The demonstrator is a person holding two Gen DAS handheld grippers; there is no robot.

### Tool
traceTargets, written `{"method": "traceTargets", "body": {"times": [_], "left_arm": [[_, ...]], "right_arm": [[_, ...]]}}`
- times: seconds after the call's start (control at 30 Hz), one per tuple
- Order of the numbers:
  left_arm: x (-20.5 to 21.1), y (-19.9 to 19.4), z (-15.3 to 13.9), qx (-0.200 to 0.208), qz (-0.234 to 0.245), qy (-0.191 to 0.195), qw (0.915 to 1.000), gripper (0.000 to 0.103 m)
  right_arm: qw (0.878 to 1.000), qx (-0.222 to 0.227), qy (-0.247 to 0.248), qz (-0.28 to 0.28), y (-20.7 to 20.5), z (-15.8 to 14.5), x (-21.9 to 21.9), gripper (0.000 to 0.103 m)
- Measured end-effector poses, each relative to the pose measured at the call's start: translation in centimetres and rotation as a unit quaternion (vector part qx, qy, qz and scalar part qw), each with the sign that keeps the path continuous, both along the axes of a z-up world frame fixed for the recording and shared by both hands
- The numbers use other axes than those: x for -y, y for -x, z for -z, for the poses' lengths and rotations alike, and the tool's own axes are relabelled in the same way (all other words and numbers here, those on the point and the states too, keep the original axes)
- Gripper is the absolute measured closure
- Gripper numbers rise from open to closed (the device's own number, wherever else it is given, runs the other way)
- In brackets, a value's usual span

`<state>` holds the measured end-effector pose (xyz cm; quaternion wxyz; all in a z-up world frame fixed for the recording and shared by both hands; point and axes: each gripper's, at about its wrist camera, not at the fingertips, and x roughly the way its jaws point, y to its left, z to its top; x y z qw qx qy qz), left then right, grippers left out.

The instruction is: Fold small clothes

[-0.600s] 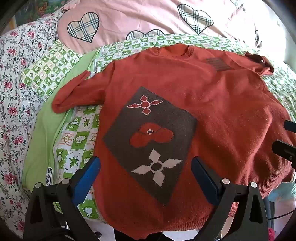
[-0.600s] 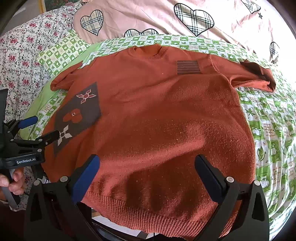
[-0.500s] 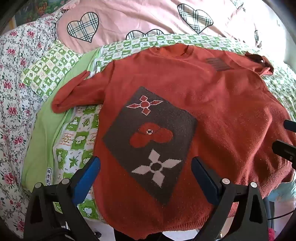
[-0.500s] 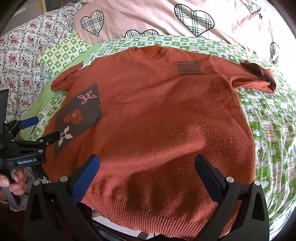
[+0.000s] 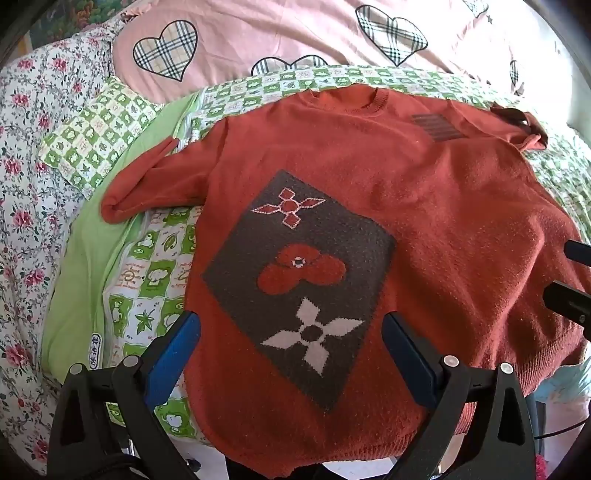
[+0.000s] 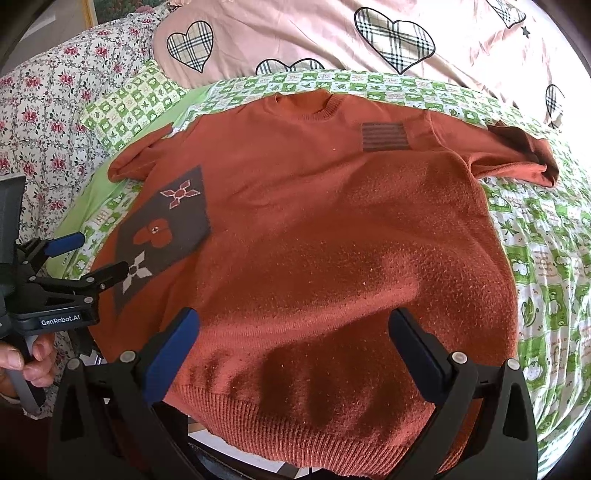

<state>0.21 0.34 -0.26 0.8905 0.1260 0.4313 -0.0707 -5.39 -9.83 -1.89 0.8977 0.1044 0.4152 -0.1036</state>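
Note:
A rust-orange knit sweater (image 5: 424,206) lies spread flat, front up, on a green checked sheet (image 5: 155,266). It has a dark diamond patch with flower motifs (image 5: 299,273) and a small striped patch (image 6: 384,136) near one shoulder. Both sleeves lie out to the sides. My left gripper (image 5: 291,325) is open and empty above the hem by the diamond patch. My right gripper (image 6: 293,325) is open and empty above the hem (image 6: 314,424). The left gripper also shows in the right wrist view (image 6: 92,258).
A pink quilt with plaid hearts (image 5: 280,33) lies behind the sweater. A floral bedspread (image 5: 22,206) covers the left side. A green checked pillow (image 5: 92,129) sits at the back left. The bed's near edge runs under the hem.

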Motion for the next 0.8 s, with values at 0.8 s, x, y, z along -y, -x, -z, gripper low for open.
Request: {"method": "traceTargets", "body": {"times": [0.8], "left_arm": [[0.58, -0.99, 0.19, -0.006, 0.000, -0.009, 0.9999, 0.004]], "right_arm": [[0.999, -0.040, -0.003, 0.000, -0.50, 0.14, 0.28, 0.001]]}}
